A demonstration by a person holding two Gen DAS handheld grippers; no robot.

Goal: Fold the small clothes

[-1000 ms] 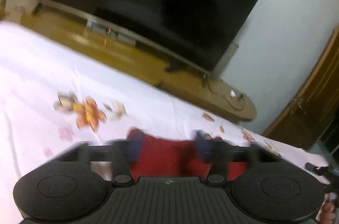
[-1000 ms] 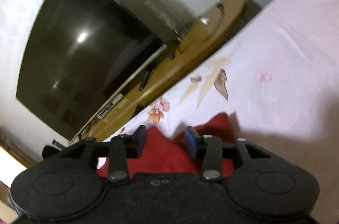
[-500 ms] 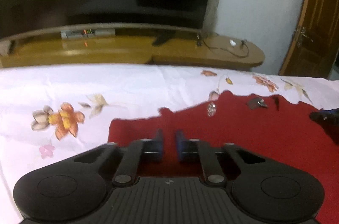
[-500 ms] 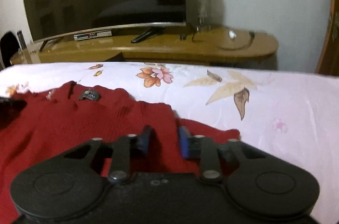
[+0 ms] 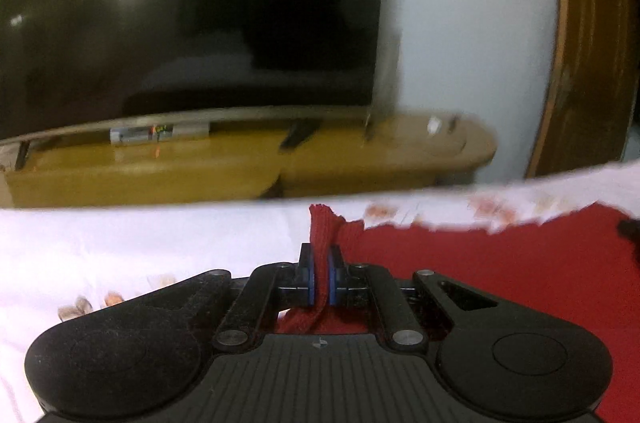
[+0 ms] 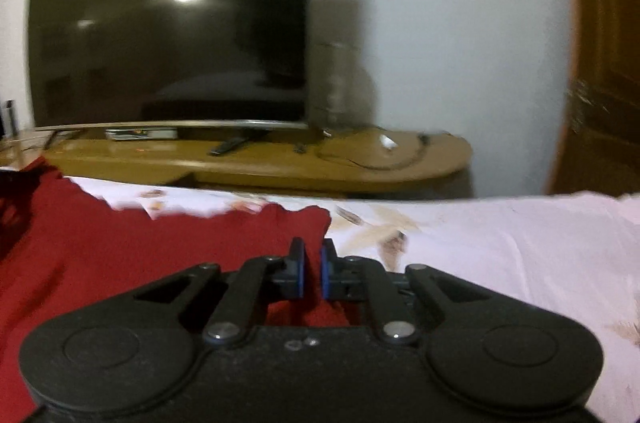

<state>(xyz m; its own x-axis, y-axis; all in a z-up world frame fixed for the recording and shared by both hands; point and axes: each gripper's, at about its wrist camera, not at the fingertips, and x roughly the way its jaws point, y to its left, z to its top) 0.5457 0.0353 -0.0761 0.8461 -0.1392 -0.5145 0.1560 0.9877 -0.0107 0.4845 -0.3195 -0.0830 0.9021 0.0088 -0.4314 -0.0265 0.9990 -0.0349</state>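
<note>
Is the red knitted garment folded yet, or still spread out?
Still spread: the red knitted garment lies open across the floral sheet, each gripper pinching an edge.

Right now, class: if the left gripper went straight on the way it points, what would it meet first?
The left gripper is shut on the red garment. Straight ahead, beyond the cloth, probably lies the flowered bedsheet, then the wooden TV bench; depth is unclear.

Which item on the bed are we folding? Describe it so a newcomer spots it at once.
Start from the big dark television on its wooden stand; in front of it lies the bed's pale floral sheet. On that sheet lies the red knitted garment, the only solid red thing there, pinched by both the left gripper and right gripper.
</note>
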